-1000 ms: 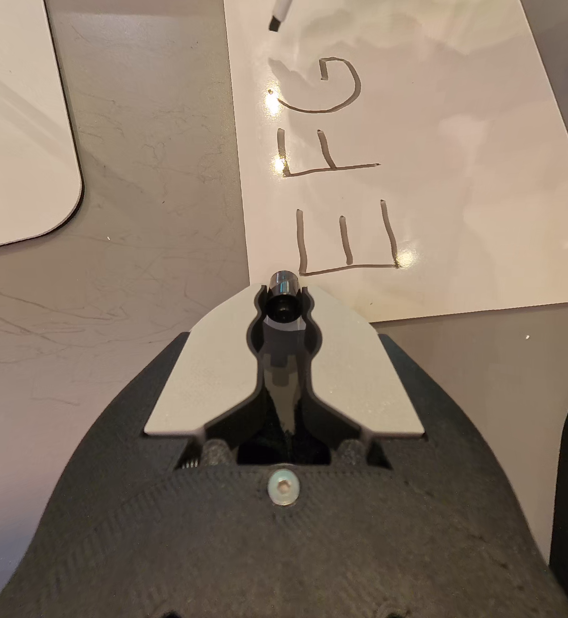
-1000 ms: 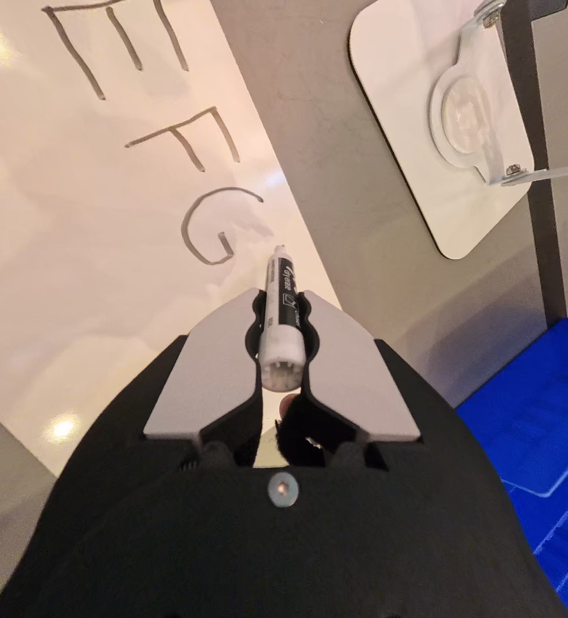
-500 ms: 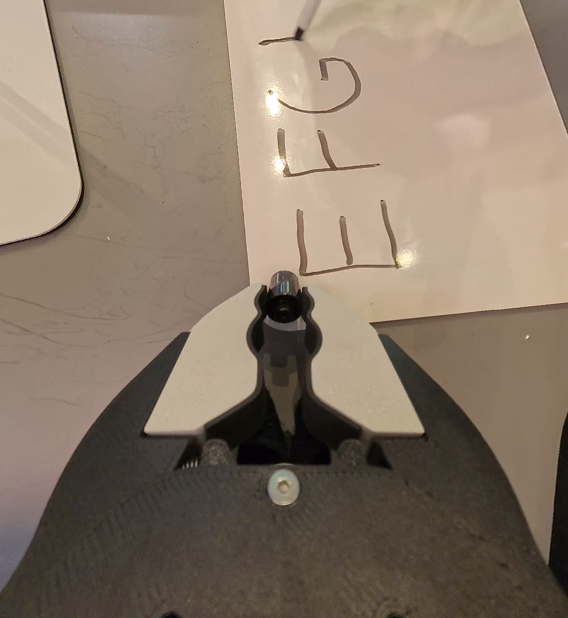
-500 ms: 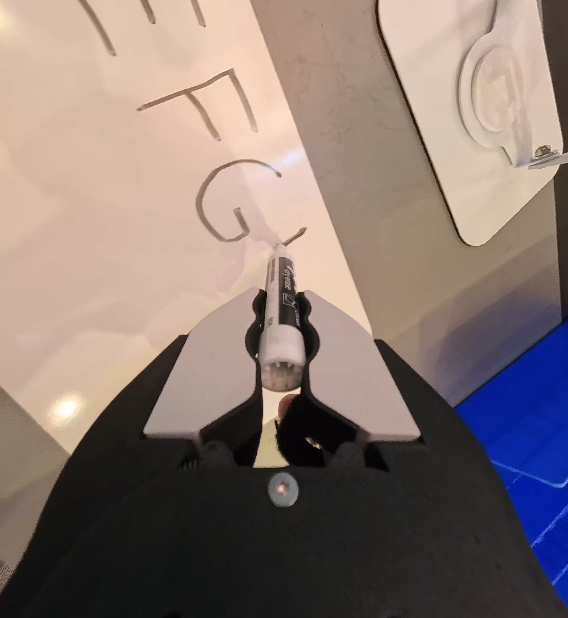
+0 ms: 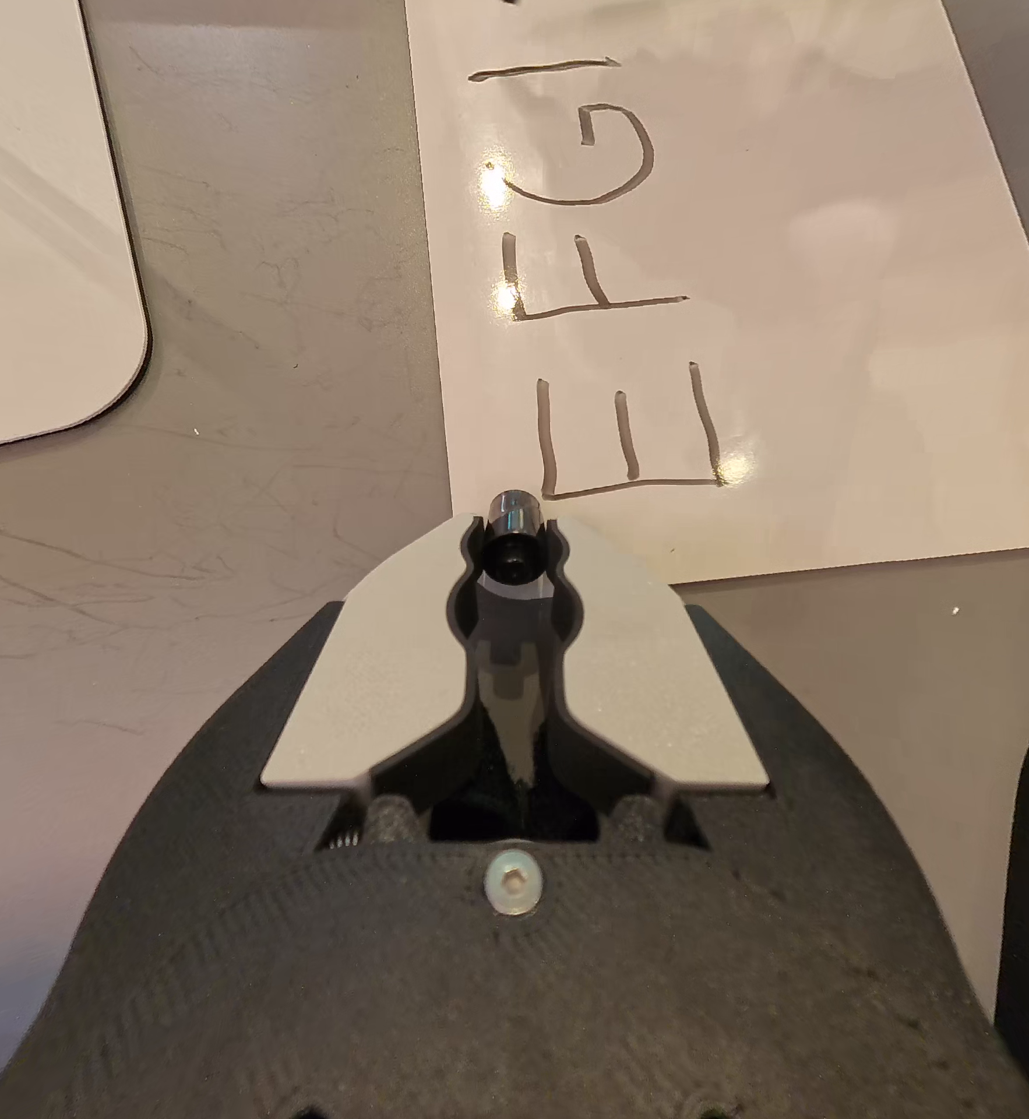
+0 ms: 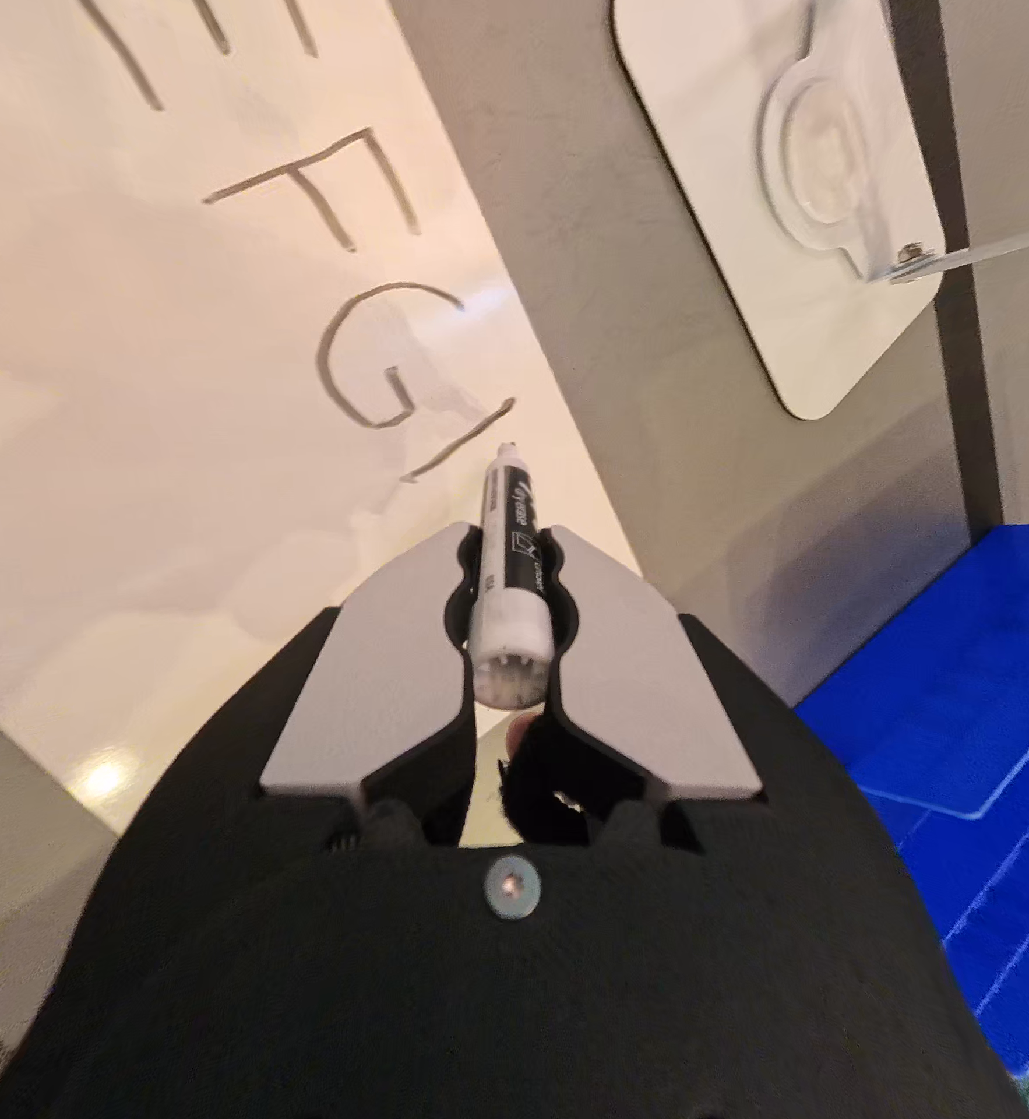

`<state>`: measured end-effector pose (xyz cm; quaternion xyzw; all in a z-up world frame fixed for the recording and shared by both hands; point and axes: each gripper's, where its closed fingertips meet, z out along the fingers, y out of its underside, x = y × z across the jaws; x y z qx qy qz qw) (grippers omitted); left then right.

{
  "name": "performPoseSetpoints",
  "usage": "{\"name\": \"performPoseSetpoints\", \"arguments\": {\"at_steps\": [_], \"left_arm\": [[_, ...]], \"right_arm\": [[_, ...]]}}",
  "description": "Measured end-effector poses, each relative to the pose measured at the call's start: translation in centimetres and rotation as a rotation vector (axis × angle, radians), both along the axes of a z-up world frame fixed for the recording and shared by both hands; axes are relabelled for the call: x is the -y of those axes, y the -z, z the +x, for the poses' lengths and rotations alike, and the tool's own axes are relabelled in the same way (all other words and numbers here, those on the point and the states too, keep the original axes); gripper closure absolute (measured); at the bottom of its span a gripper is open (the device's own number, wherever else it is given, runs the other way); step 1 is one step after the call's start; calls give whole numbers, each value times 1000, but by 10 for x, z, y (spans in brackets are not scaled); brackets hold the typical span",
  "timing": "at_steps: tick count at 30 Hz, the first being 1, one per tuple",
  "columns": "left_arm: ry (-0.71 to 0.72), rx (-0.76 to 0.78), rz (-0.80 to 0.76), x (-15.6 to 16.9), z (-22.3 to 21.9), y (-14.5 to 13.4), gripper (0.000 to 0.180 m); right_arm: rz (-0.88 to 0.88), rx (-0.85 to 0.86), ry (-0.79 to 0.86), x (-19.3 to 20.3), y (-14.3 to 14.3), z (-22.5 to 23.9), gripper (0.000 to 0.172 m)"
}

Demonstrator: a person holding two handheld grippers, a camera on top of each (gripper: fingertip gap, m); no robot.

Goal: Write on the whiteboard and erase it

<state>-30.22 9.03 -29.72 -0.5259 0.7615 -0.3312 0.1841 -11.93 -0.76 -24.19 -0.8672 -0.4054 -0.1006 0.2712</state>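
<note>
The right gripper (image 6: 511, 533) clamps the marker (image 6: 509, 581), tip near the whiteboard's (image 6: 137, 424) right edge. Keep strokes short and inboard. The left gripper (image 5: 513, 524) grips the cap (image 5: 512, 539).

The whiteboard (image 6: 137, 424) lies flat with dark strokes on it; the white-and-black marker (image 6: 515, 563) sticks out forward between the right tongs (image 6: 512, 545), tip by the newest stroke.
</note>
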Motion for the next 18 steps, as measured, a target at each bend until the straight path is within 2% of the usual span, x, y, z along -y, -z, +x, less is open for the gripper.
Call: {"name": "performPoseSetpoints", "arguments": {"at_steps": [5, 9, 18], "left_arm": [[0, 0, -1, 0, 0, 0, 161], [0, 0, -1, 0, 0, 0, 161], [0, 0, -1, 0, 0, 0, 161]], "right_arm": [[-3, 24, 7, -17, 3, 12, 151], [-25, 37, 9, -16, 12, 17, 151], [-64, 25, 17, 23, 11, 15, 151]]}}
